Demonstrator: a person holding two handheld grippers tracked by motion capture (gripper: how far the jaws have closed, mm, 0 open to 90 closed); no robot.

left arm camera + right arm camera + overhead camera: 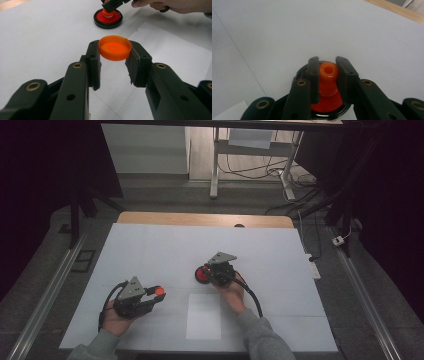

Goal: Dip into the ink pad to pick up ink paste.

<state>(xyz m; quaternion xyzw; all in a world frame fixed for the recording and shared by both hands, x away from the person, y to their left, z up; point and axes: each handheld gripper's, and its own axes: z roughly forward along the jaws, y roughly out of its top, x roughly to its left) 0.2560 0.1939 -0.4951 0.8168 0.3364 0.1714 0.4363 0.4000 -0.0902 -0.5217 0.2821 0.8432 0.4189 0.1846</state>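
Observation:
My left gripper (156, 293) (113, 58) is shut on a shallow orange cap (115, 47) (159, 291), held hollow side up a little above the white table at the front left. Near the table's middle my right gripper (210, 271) (327, 72) is shut on an orange bottle neck (327, 75) that rises from a round black-rimmed red base (325, 106) (202, 274) (108, 18). The base rests on the table. The neck's mouth is open at the top. In the left gripper view the right gripper (110, 6) shows at the top, over the base.
A white paper sheet (204, 316) lies on the white table cover (165, 250) between my hands. A wooden table edge (205, 219) runs along the back. Cables and a desk frame (250, 165) lie on the floor beyond.

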